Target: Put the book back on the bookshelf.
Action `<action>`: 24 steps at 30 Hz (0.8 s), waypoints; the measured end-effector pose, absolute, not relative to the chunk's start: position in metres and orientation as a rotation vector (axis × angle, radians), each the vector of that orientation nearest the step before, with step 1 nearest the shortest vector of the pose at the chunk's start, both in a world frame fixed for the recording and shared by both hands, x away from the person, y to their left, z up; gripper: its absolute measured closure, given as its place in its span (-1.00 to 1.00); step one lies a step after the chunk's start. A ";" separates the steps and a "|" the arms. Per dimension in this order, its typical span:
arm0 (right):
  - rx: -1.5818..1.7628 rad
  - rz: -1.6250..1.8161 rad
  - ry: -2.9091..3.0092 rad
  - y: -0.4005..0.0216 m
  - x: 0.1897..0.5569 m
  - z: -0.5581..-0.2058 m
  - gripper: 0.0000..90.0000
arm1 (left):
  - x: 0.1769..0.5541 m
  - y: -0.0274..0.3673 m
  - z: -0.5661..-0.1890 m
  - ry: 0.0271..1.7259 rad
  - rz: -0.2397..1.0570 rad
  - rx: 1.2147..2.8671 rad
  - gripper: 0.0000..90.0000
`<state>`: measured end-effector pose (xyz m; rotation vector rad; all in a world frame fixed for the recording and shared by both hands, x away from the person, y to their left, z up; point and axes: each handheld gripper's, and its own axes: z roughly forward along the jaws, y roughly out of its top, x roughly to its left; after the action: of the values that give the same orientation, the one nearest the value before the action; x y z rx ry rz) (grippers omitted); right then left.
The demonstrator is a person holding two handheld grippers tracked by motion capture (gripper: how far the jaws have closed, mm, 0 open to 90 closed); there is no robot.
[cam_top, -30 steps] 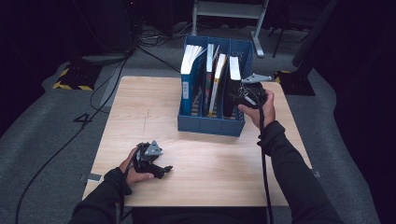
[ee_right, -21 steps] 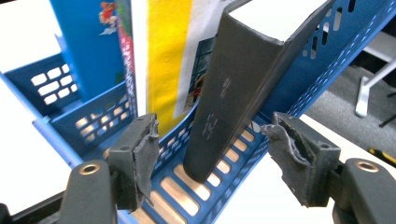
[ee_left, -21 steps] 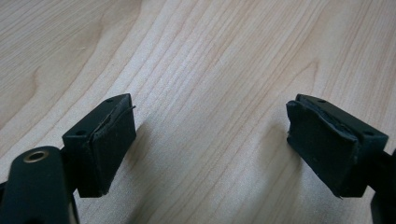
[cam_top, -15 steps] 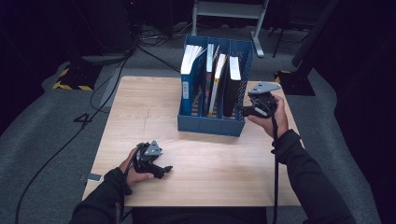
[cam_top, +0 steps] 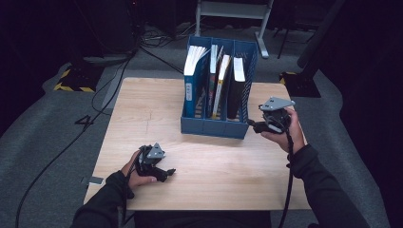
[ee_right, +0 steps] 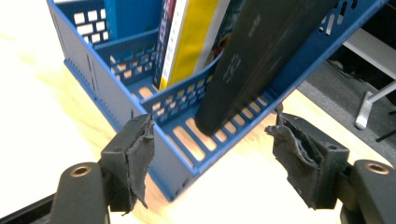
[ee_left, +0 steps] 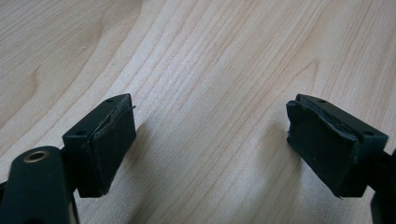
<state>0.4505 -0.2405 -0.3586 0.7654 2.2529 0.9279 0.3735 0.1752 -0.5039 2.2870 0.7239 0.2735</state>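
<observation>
A blue file rack (cam_top: 216, 126) stands at the middle back of the wooden table (cam_top: 152, 109) with several upright books in it. A black book (cam_top: 236, 90) leans in its rightmost slot. My right gripper (cam_top: 253, 125) hovers by the rack's front right corner, pointing at it. Its jaws have just been opening and stand open with nothing between them. In the right gripper view the rack's corner (ee_right: 177, 177) and the black book (ee_right: 261, 51) lie just beyond that gripper (ee_right: 210, 149). My left gripper (cam_top: 166, 173) rests on the table at front left, open (ee_left: 210, 140) over bare wood.
Carpeted floor surrounds the table, with cables (cam_top: 119, 80) trailing at the back left. A yellow-and-black striped block (cam_top: 73, 80) lies on the floor at left. A metal stand's legs (cam_top: 259, 28) rise behind the rack. The right gripper's cable (cam_top: 288, 180) hangs along the forearm.
My right gripper has drawn back from the black book in the rack, toward the person and to the right, ending by the rack's front right corner. The left hand has stayed put.
</observation>
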 end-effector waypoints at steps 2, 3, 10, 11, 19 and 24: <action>0.766 0.932 2.258 -0.244 0.447 -0.361 -0.34 | 0.373 0.175 -0.504 0.725 0.274 2.286 -0.66; 0.760 0.925 2.262 -0.246 0.445 -0.363 -0.34 | 0.373 0.175 -0.504 0.725 0.274 2.286 -0.66; 0.727 0.875 2.275 -0.258 0.431 -0.375 -0.36 | 0.373 0.175 -0.504 0.725 0.274 2.287 -0.66; 0.720 0.873 2.279 -0.259 0.429 -0.377 -0.36 | 0.373 0.175 -0.504 0.726 0.274 2.286 -0.66; 0.713 0.840 2.297 -0.274 0.419 -0.394 -0.38 | 0.373 0.175 -0.504 0.726 0.274 2.287 -0.66; 0.721 0.828 2.294 -0.283 0.414 -0.402 -0.39 | 0.373 0.175 -0.504 0.726 0.274 2.286 -0.66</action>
<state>0.4141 -0.2833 -0.4021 0.7209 2.2944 0.8277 0.3734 0.1752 -0.5039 2.2865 0.7255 0.2742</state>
